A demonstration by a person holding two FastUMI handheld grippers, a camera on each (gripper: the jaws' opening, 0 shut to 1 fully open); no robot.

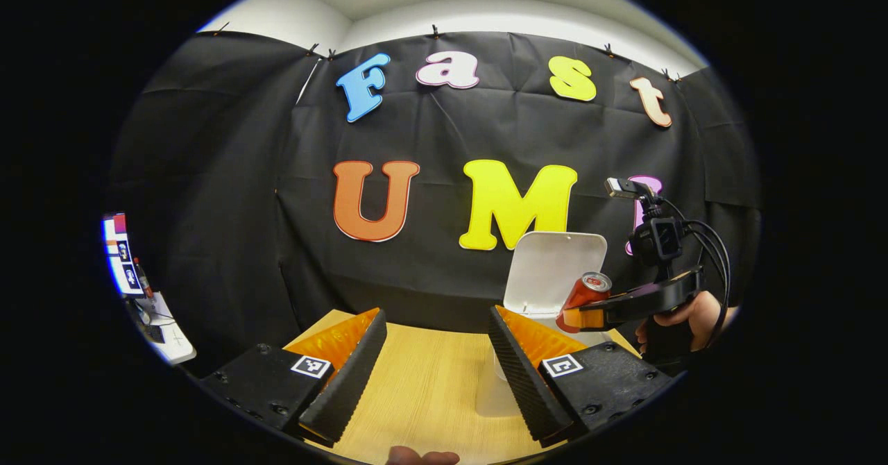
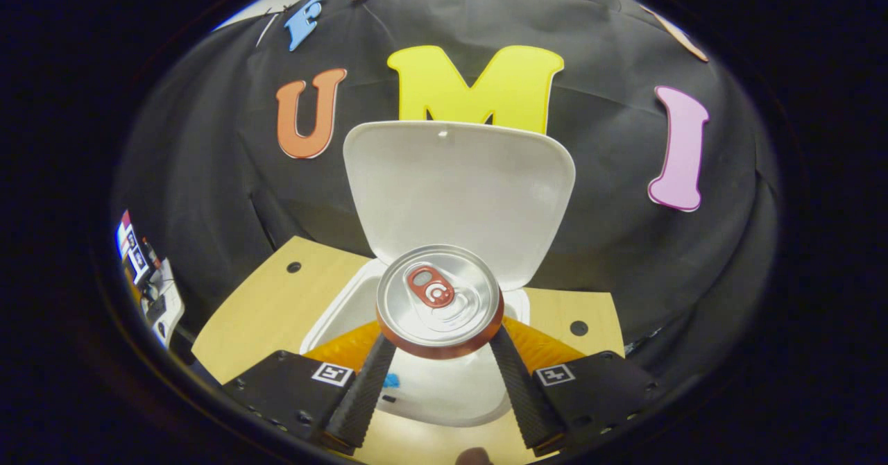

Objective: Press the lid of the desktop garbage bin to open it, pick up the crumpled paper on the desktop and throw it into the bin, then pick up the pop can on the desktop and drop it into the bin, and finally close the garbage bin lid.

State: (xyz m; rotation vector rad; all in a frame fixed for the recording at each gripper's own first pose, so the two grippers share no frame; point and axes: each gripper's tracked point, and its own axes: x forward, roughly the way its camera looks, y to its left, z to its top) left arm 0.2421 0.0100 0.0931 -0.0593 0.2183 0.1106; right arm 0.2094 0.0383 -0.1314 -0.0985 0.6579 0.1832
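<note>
A: Start with the tongs. What has the right gripper [image 2: 438,368] got?

B: Both its fingers are pressed on the can [image 2: 439,300], one on each side of the wall just under the top rim. In the right gripper view the can's top faces the camera, pull-tab showing.

A: And the left gripper [image 1: 437,361]?

B: Its fingers stand wide apart with nothing between them, low over the desk [image 1: 423,389]. It looks idle.

A: Where is the can relative to the bin?

B: Held above the open bin [image 2: 347,305], in front of the raised lid [image 2: 458,187]. From the left gripper view the can [image 1: 586,295] sits tilted in the far gripper, beside the lid [image 1: 555,271], with a hand [image 1: 683,319] on the handle.

A: Is the paper already in?

B: Hard to say. There is a small blue patch inside the bin, but the can and fingers block most of the interior.

A: How will the can handle?

B: Smooth, rounded metal, so slippery; probably light, and thin-walled enough to dent if squeezed hard. The grip across the wall near the rim, where it is stiffest, looks sensible. I'd judge the next move needs only parting the fingers over the opening.
</note>
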